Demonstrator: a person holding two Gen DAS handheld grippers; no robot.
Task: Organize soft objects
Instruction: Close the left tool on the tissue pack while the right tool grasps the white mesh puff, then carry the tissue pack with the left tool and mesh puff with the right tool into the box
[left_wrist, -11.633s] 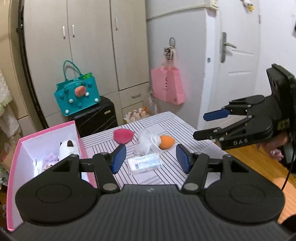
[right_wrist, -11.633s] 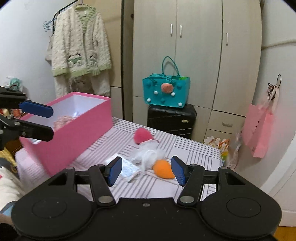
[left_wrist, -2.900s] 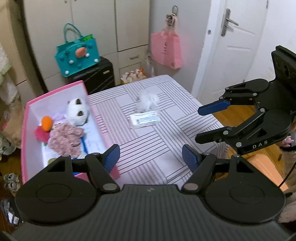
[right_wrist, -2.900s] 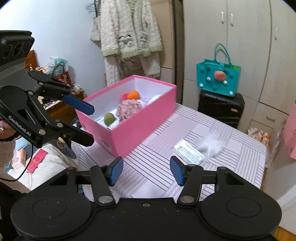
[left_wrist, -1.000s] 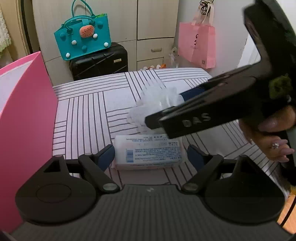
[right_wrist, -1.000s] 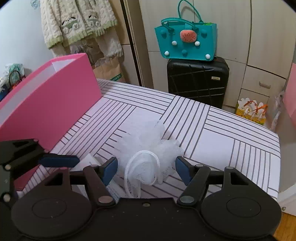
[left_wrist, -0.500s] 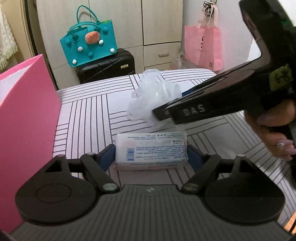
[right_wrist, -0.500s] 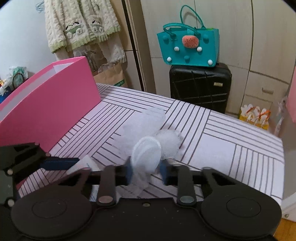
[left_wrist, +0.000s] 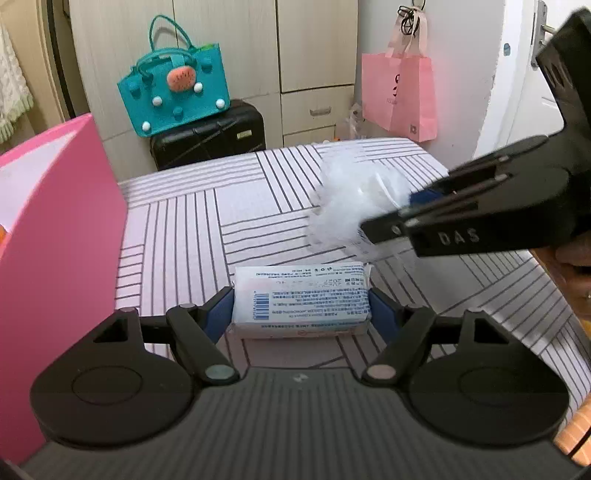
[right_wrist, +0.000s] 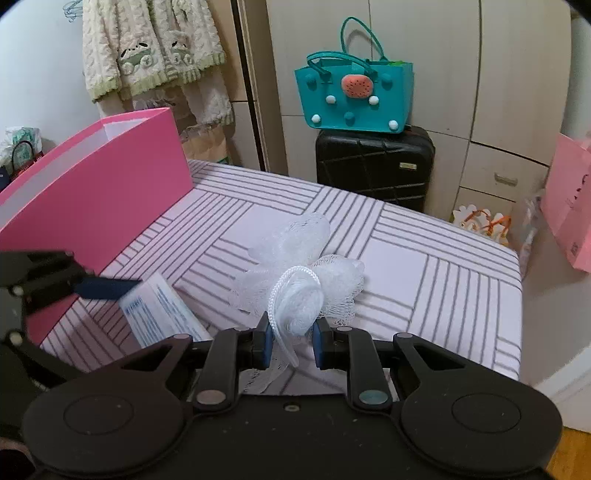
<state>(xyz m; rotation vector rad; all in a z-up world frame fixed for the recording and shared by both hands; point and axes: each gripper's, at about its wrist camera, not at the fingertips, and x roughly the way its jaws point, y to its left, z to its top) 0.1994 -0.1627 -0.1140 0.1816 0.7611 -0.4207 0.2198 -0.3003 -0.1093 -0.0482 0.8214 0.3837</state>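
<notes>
A white mesh bath pouf (right_wrist: 295, 258) hangs just over the striped table (right_wrist: 424, 280), and my right gripper (right_wrist: 290, 341) is shut on its bunched middle and cord loop. In the left wrist view the same pouf (left_wrist: 347, 206) sticks out of the right gripper (left_wrist: 391, 216) at the right. A white tissue pack (left_wrist: 301, 299) lies between the blue pads of my left gripper (left_wrist: 299, 317); its jaws are closing and both pads touch the pack's ends. The tissue pack (right_wrist: 159, 314) looks tilted in the right wrist view. The pink box (left_wrist: 55, 229) stands at the left.
The pink box's tall wall (right_wrist: 103, 192) borders the table's left side. Behind the table stand a black suitcase (right_wrist: 373, 162) with a teal bag (right_wrist: 354, 96) on it, and cupboards. A pink paper bag (left_wrist: 399, 96) hangs at the right. The table's far and right edges drop to the floor.
My right gripper went from open around the pouf to shut on it and drew it to the right. The left jaws narrowed onto the tissue pack.
</notes>
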